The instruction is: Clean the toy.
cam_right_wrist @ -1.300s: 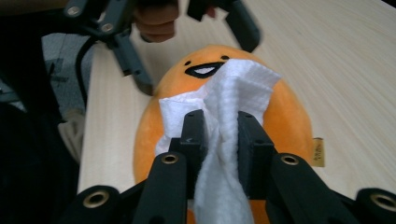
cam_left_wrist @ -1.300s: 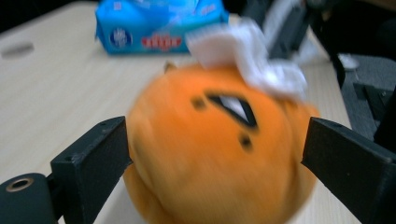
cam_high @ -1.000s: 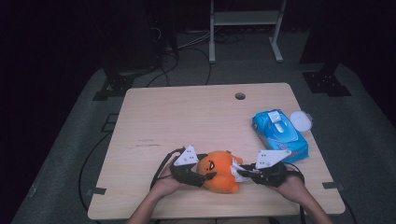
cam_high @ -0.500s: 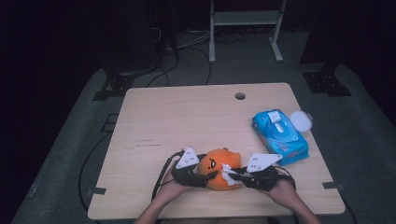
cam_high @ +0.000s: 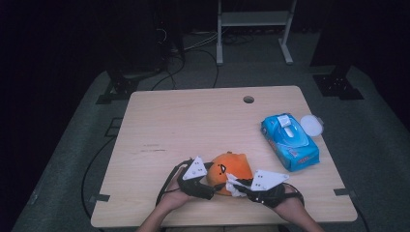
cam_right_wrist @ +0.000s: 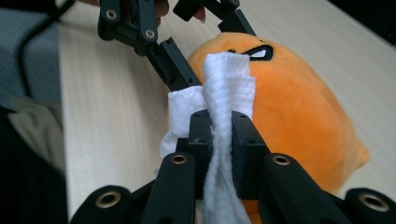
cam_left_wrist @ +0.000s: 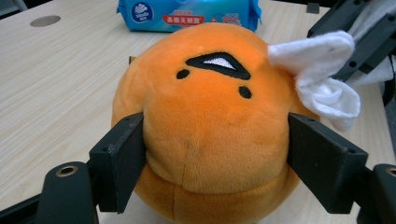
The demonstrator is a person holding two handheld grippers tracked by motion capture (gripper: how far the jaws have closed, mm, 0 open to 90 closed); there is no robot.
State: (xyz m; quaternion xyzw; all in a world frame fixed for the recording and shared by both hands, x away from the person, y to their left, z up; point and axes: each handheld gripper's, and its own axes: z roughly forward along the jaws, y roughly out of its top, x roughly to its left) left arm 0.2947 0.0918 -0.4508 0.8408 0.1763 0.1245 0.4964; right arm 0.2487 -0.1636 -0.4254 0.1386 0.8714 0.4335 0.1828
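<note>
I have the plush (cam_left_wrist: 210, 121) between my left gripper's (cam_left_wrist: 215, 163) just-widening jaws, my right gripper (cam_right_wrist: 219, 135) clamps the wipe (cam_right_wrist: 229, 88) against it, wiping barely begun.

My left tongs (cam_high: 209, 182) and right tongs (cam_high: 240, 184) are matte black, with brass-ringed pivot screws, grey three-cornered top plates and trailing black cables.

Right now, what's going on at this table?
A person is wiping an orange plush toy near the table's front edge. The left gripper brackets the toy's sides; its jaws have just been opening, the toy between them. The right gripper is shut on a white wipe and presses it against the toy. A blue wipes pack lies to the right.
</note>
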